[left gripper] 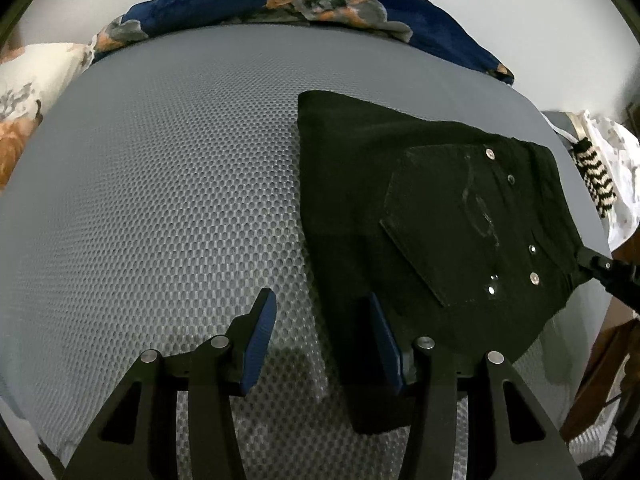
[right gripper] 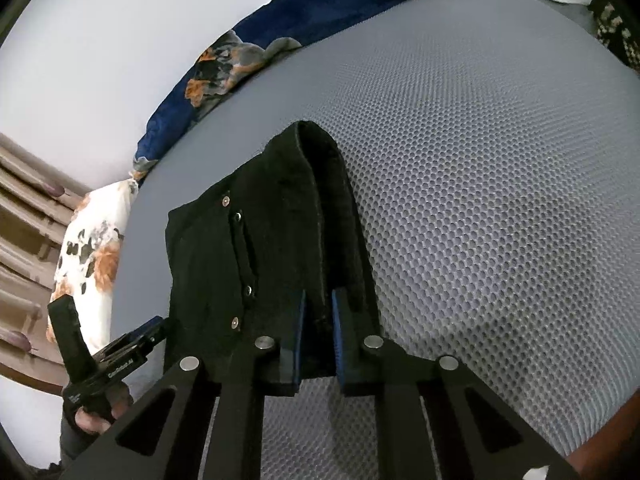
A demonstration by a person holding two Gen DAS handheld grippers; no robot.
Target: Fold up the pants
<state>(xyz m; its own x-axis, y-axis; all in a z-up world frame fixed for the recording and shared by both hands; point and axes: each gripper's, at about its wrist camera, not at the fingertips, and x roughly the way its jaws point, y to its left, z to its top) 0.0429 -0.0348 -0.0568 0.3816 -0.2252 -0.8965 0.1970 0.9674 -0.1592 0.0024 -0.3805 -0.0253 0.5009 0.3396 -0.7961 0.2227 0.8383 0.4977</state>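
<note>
Black pants [left gripper: 420, 208] lie folded on a grey mesh mattress [left gripper: 160, 184], back pocket and metal rivets facing up. My left gripper [left gripper: 320, 336] is open at the pants' near left edge; its right finger rests on the cloth, its left finger over bare mattress. In the right wrist view my right gripper [right gripper: 319, 332] is shut on the pants' [right gripper: 256, 248] near edge, at the waistband end. The right gripper's tip shows in the left wrist view [left gripper: 600, 268] at the pants' right corner. The left gripper shows in the right wrist view [right gripper: 140, 340], held by a hand.
A dark blue floral blanket [left gripper: 280, 0] lies along the far side of the mattress. A white floral pillow [left gripper: 36, 80] sits at the left. A striped black-and-white item [left gripper: 596, 172] and white cloth lie off the right edge. Wooden furniture [left gripper: 600, 368] stands at the right.
</note>
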